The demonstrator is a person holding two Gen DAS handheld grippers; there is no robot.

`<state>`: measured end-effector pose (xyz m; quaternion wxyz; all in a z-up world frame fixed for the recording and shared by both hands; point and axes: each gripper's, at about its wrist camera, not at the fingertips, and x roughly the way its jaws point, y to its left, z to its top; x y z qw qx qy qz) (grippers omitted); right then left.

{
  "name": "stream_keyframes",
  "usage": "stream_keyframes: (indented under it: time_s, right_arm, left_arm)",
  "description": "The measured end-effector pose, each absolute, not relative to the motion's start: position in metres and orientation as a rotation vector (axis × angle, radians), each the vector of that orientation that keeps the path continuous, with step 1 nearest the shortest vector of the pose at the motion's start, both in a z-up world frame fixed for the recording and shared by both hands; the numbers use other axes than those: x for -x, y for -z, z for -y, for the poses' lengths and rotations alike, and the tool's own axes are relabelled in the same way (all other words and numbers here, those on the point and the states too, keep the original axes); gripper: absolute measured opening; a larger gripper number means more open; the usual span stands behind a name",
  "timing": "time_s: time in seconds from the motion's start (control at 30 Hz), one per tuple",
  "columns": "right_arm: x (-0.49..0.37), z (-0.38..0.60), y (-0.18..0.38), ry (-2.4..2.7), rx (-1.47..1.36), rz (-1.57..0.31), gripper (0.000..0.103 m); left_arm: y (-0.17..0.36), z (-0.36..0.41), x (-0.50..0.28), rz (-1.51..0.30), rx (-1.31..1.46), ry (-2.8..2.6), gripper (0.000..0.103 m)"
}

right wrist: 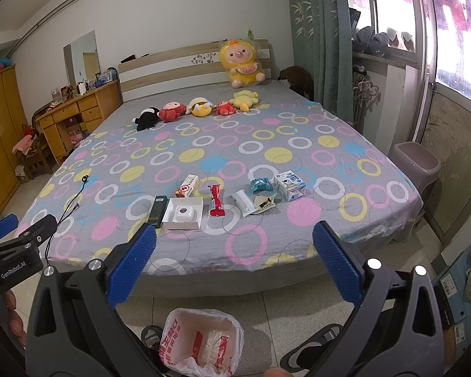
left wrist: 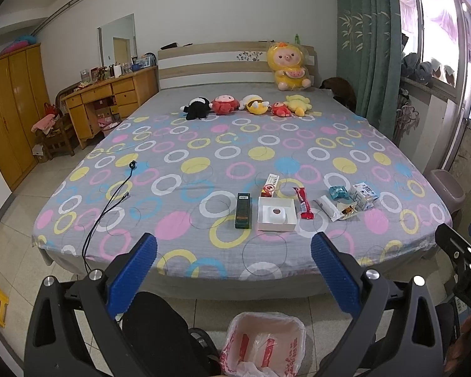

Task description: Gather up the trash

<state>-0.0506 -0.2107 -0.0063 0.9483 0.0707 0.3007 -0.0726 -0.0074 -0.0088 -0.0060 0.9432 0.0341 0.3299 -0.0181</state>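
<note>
so, trash laid in row near foot edge of bed [left wrist: 185,144]: dark green box [left wrist: 243,210], open white box [left wrist: 277,214], red wrapper [left wrist: 304,202], white packet [left wrist: 328,208], small carton [left wrist: 365,195]. lined bin [left wrist: 263,342] on floor just below, handy for drops. left gripper [left wrist: 234,253] and right gripper [right wrist: 234,242] hover short of bed, jaws wide, holding nothing, likely before first pick.

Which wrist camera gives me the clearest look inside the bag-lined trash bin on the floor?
The right wrist view: the white plastic-lined trash bin shows its whole opening and inside. In the left wrist view the bin is more cropped by the bottom edge.
</note>
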Motion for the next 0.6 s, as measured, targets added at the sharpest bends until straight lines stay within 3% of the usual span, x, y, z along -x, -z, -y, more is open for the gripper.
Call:
stream_keyframes:
  time_s: [0.6]
  right_arm:
    - [0.0502,0.2108,0.0067,0.148,-0.147,-0.614,0.098]
  left_arm:
    - [0.0061,0.0015,0.0054,-0.678,-0.065,0.04,0.096]
